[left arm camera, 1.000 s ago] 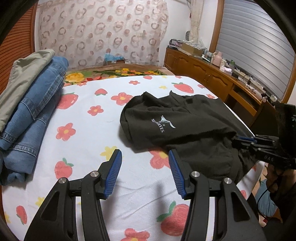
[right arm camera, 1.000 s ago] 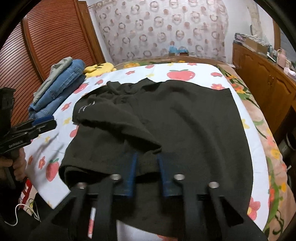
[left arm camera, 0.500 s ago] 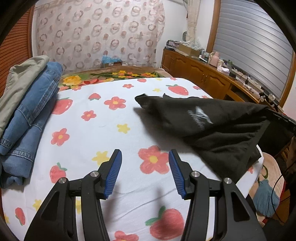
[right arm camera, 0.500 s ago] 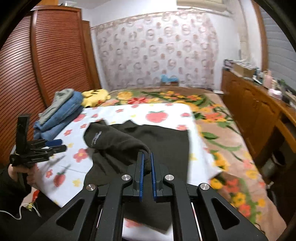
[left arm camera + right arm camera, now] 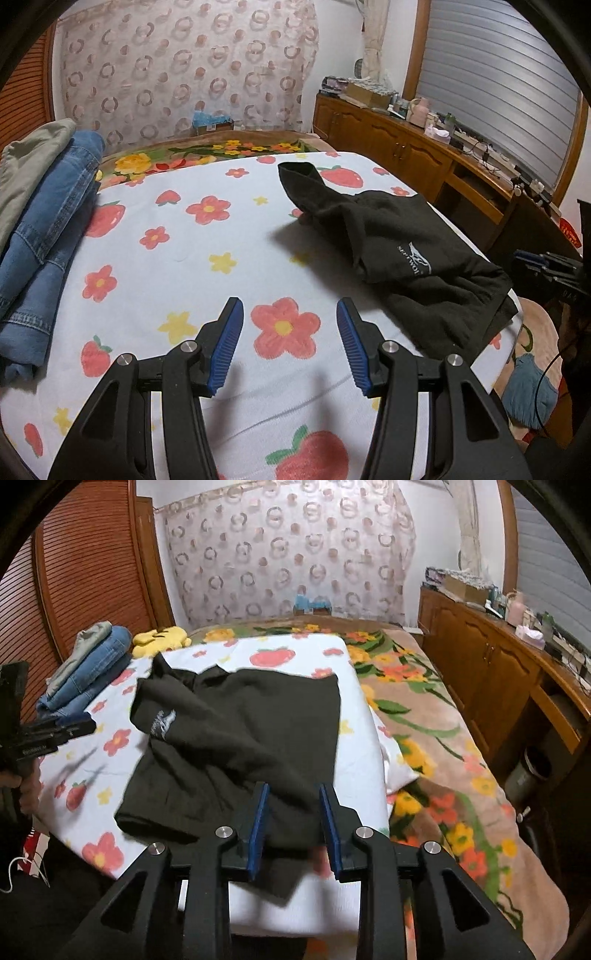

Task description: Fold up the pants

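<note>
Black pants (image 5: 236, 738) lie rumpled on the flower-and-strawberry sheet (image 5: 155, 266), reaching its near edge; in the left wrist view they sit at about two o'clock. The right gripper (image 5: 293, 823), whose jaws have just been opening, stands parted over the pants' near hem, pads clear of the cloth. The left gripper (image 5: 290, 343) hangs half-spread and empty over the sheet, folded jeans (image 5: 48, 236) stacked at nine o'clock.

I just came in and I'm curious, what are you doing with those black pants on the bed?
A person is folding the black pants on the strawberry sheet. The right hand-held gripper has just been opening; the pants' near edge lies between its blue pads, no longer pinched. The left hand-held gripper hovers open over bare sheet, holding nothing. Folded jeans are stacked at the side.
</note>
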Demonstrator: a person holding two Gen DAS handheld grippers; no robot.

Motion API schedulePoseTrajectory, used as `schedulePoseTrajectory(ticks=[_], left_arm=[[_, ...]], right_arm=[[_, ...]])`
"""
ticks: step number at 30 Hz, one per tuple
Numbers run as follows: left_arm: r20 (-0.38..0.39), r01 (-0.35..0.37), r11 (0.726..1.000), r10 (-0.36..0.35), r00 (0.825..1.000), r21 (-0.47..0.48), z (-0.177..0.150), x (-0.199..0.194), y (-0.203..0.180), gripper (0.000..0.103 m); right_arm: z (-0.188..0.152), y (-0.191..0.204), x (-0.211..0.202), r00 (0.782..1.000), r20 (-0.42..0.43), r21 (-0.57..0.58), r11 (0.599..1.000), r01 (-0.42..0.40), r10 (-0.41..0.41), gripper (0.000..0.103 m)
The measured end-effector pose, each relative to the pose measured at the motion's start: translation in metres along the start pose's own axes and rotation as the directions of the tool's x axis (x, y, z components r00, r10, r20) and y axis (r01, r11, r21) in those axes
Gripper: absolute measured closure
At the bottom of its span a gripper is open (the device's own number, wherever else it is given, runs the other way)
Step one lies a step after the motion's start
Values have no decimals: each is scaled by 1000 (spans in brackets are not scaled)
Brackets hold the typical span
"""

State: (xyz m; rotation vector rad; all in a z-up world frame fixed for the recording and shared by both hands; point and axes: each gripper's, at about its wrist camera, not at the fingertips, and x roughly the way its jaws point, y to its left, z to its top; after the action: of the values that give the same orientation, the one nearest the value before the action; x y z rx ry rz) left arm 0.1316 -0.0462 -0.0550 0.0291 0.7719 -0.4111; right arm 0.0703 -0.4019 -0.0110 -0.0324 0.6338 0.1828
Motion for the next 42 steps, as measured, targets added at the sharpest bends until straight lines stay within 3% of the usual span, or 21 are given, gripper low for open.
schedulePoseTrajectory(ticks=[3, 8, 18, 25, 26, 28, 42], left_arm=[[0, -4, 1000, 4, 1000, 1, 2, 3, -1, 49], [8, -17, 1000, 17, 1000, 1, 1, 3, 1, 49], [29, -100, 995, 101, 994, -27, -3, 2, 21, 49], [17, -120, 992, 121, 993, -24, -6, 8, 33, 48], [11, -107, 994, 107, 994, -24, -6, 9, 34, 45], [2, -85, 995, 86, 996, -48, -6, 9, 38, 24], [1, -76, 995, 76, 997, -63, -7, 5, 44, 24]], right_arm=[[4, 10, -7, 999, 26, -18, 999, -28, 28, 67], [12, 31, 11, 994, 26, -77, 992, -102, 104, 67], [33, 91, 76, 974, -52, -182, 957, -226, 220, 67], [47, 115, 100, 970, -108, -260, 935, -239, 218, 67], [48, 118, 103, 970, -112, -266, 934, -237, 214, 67], [51, 122, 107, 972, -117, -279, 933, -229, 203, 67], [53, 152, 122, 976, -160, -394, 897, -200, 148, 67]])
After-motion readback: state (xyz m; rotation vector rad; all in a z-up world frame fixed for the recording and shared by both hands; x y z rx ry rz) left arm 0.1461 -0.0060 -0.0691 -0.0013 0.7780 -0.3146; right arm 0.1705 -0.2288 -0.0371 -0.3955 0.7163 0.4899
